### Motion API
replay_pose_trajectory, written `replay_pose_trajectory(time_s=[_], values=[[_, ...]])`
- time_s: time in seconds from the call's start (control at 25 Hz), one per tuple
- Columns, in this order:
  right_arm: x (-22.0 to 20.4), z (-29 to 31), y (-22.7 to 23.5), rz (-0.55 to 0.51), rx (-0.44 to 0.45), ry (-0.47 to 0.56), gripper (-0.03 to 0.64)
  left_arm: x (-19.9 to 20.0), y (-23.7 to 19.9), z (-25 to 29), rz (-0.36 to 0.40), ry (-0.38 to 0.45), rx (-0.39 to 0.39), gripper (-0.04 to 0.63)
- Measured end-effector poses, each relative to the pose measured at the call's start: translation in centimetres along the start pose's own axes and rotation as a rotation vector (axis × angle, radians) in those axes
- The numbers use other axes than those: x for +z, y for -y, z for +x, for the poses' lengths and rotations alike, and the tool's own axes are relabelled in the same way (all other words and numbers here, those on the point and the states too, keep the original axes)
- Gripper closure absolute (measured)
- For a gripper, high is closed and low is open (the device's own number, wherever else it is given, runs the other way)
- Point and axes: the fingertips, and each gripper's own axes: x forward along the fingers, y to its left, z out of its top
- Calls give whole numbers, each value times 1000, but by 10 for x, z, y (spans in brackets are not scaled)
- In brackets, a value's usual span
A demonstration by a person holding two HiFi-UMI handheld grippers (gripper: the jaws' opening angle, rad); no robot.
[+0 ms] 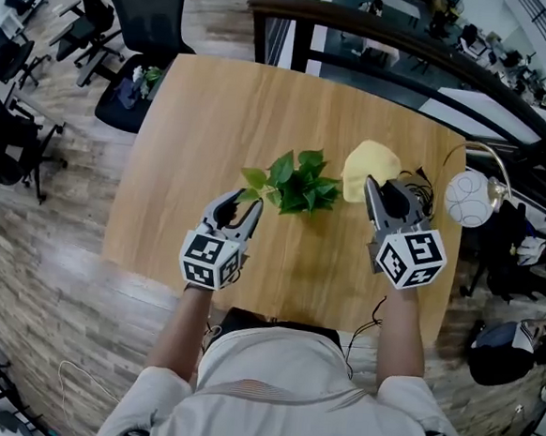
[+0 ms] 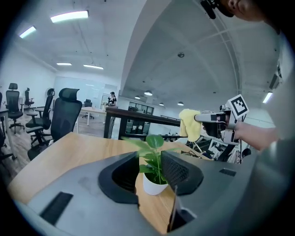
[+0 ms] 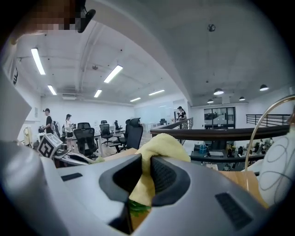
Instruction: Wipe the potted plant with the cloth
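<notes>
A small green potted plant [image 1: 297,181] stands near the middle of the wooden table [image 1: 206,113]. In the left gripper view its white pot [image 2: 154,184] shows just beyond my jaws. My left gripper [image 1: 246,199] hovers at the plant's left, open, with nothing pressed between its pads. My right gripper [image 1: 381,188] is raised at the plant's right, shut on a yellow cloth [image 1: 369,165] that hangs from its jaws. The right gripper view shows the cloth [image 3: 163,145] pinched between the pads, with green leaves [image 3: 131,206] below. From the left gripper view, the cloth [image 2: 190,122] dangles above and right of the plant.
A round white lamp [image 1: 469,197] with a curved brass arm stands at the table's right edge, with cables beside it. A dark railing [image 1: 409,44] runs behind the table. Black office chairs [image 1: 148,14] stand at the far left.
</notes>
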Motion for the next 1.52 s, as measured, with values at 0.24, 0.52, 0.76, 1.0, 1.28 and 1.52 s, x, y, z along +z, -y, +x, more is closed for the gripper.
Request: replay_pose_trajectory(time_s=[0.24, 0.52, 0.76, 1.0, 1.28, 1.52], values=[[14, -39, -19, 6, -29, 42, 517, 25, 14, -23, 46, 25, -31, 449], [12, -61, -38, 29, -39, 61, 517, 54, 27, -36, 83, 108, -61, 466], [21, -66, -54, 35, -44, 100, 517, 113, 30, -75, 95, 240, -32, 541], [36, -70, -59, 41, -41, 138, 517, 145, 43, -91, 116, 302, -39, 551], [44, -77, -61, 22, -44, 156, 520, 148, 54, -88, 123, 303, -41, 552], [39, -81, -61, 22, -36, 146, 520, 146, 63, -86, 120, 303, -49, 552]])
